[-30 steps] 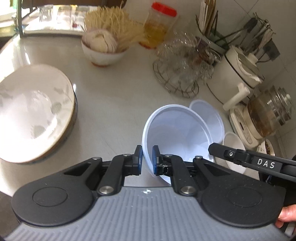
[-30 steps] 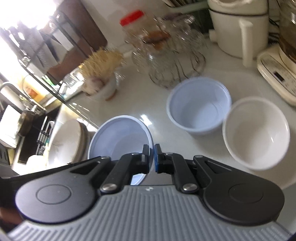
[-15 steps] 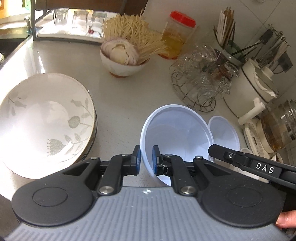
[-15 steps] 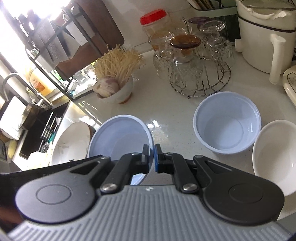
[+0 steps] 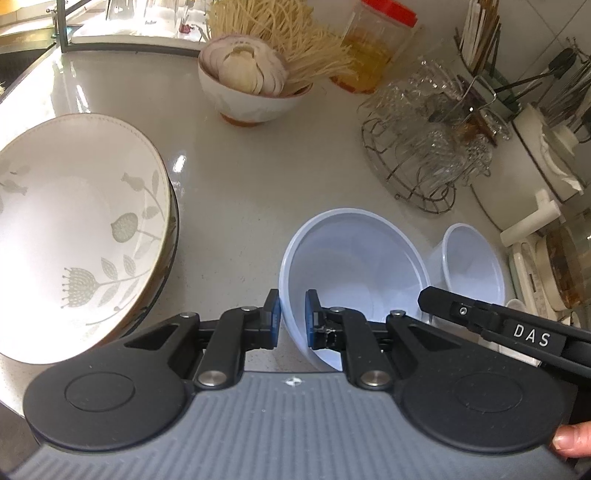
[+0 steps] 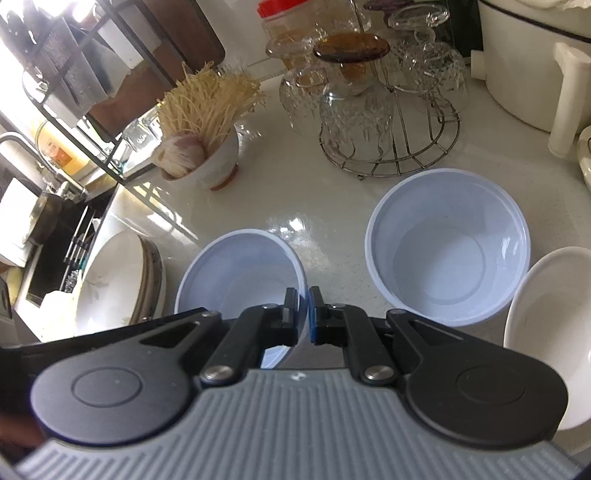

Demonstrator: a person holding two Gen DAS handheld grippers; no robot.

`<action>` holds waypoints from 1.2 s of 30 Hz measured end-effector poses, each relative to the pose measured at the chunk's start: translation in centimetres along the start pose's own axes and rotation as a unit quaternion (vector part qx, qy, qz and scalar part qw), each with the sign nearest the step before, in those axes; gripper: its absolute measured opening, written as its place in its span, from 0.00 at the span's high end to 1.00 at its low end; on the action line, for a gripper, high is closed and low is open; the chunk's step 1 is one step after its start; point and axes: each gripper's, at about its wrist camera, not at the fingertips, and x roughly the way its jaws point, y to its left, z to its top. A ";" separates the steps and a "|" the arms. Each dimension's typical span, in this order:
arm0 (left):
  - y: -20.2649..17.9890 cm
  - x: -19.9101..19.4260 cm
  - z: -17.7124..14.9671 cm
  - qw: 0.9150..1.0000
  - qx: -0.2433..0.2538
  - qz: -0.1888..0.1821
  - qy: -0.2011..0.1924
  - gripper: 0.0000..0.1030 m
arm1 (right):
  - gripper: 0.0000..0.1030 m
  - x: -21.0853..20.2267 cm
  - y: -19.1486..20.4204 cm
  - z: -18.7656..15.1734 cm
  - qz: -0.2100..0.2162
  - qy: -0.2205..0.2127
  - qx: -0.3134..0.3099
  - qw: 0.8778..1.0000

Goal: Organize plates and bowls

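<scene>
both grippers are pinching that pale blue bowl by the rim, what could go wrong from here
1. The left gripper and right gripper each pinch only the thin rim of the held blue bowl, and it hangs tilted, so it might slip or flex.
2. The glasses on the wire rack stand just behind the second blue bowl; a wide swing could knock them.
3. The white bowl sits close beside that one and could get bumped.

Daylight poured in from about ten o'clock in the right wrist view, blowing out the window area (image 6: 33,11) to white and leaving a glare patch on the counter (image 6: 295,225). The left wrist view was evenly bright and sharp. Both bent strongly toward the edges, where detail softened.
</scene>
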 end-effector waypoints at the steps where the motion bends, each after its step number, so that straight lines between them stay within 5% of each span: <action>1: -0.1 0.2 0.0 1.000 0.000 0.001 0.002 0.86 | 0.92 0.1 -0.1 0.0 0.000 0.002 0.000 1.000; 13: -0.1 0.8 0.0 1.000 0.008 0.009 0.010 0.85 | 0.89 0.5 -0.7 -0.5 0.009 0.002 0.019 1.000; 16: 0.2 0.8 0.3 1.000 0.007 0.015 0.011 0.64 | 0.89 0.3 -0.4 -0.3 0.010 0.002 0.015 1.000; 19: 0.3 0.2 0.4 1.000 0.015 0.004 0.000 0.57 | 0.89 -0.2 -0.2 -0.1 0.007 -0.007 0.010 1.000; 36: -2.3 -8.0 0.9 0.995 0.071 -0.016 -0.070 0.53 | 0.88 -7.3 2.3 -0.2 -0.028 -0.081 -0.034 0.996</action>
